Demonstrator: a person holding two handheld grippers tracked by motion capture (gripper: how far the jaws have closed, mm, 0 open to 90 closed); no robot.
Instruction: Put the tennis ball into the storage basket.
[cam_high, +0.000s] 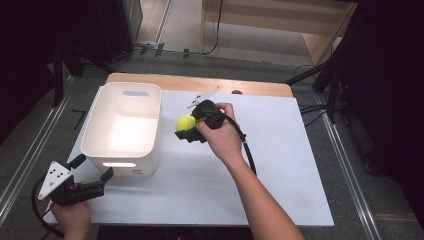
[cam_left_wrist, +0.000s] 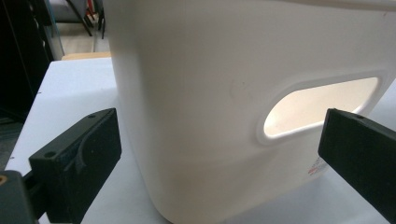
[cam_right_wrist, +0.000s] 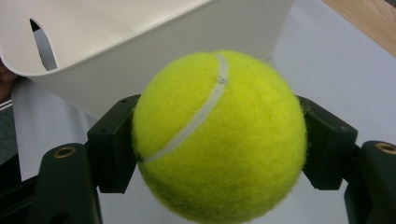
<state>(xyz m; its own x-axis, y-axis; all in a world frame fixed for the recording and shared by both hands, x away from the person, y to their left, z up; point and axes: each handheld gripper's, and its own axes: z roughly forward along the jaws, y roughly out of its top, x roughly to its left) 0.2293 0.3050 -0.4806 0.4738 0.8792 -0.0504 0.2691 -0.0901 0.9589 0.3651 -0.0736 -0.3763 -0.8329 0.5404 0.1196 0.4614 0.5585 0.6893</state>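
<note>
**Ball gripped beside the bin**

The right gripper (cam_high: 186, 131) is clamped on a yellow ball (cam_high: 185, 122); in the right gripper view the two black jaws press against the ball's (cam_right_wrist: 219, 135) left and right sides, and its white seam runs slantwise across the front. In the high view the ball sits just right of the white bin (cam_high: 122, 130), close to its right wall and about level with the bin's middle, over the white board (cam_high: 280, 165). Whether it touches the board or is lifted off it I cannot tell. The right hand (cam_high: 220, 132) wraps the gripper body from the right, with the black cable trailing toward the near side along the forearm.

The bin stands upright on the left part of the board, its inside bare as far as the high view shows. Each of its near and far walls has a handle slot.

The left gripper (cam_high: 92, 167) rests at the near left corner, held by the left hand (cam_high: 72, 217). Its jaws stand wide apart with nothing between them, pointing at the bin's (cam_left_wrist: 201, 93) near wall, just short of it. The grey plate (cam_high: 54, 176) sits on top of it.
</note>
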